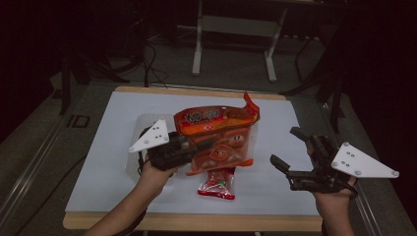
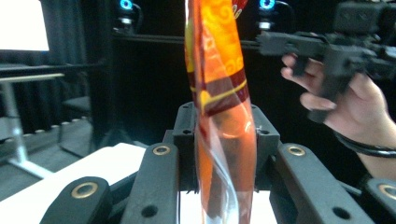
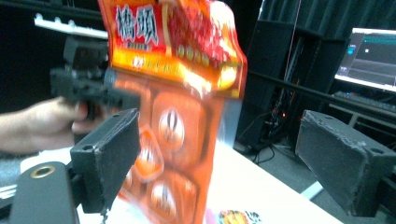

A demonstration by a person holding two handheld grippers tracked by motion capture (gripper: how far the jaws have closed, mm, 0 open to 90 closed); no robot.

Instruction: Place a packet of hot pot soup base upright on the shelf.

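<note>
A tall orange snack bag [image 1: 216,132] stands upright above the white table [image 1: 108,182]. My left gripper [image 1: 206,147] is shut on its lower part. In the left gripper view the bag [image 2: 219,93] rises edge-on from between the two black jaws, which press on it. My right gripper [image 1: 284,145] hovers to the right of the bag, open wide and holding nothing. In the right gripper view the bag [image 3: 177,93] hangs beyond the spread jaws, apart from both pads. A small red packet [image 1: 218,184] lies flat on the table just below the bag.
The table's wooden front edge [image 1: 196,222] runs along the bottom. A grey metal stand [image 1: 233,29] and cables sit on the floor behind the table. A lit monitor [image 3: 373,60] stands at the far right of the right gripper view.
</note>
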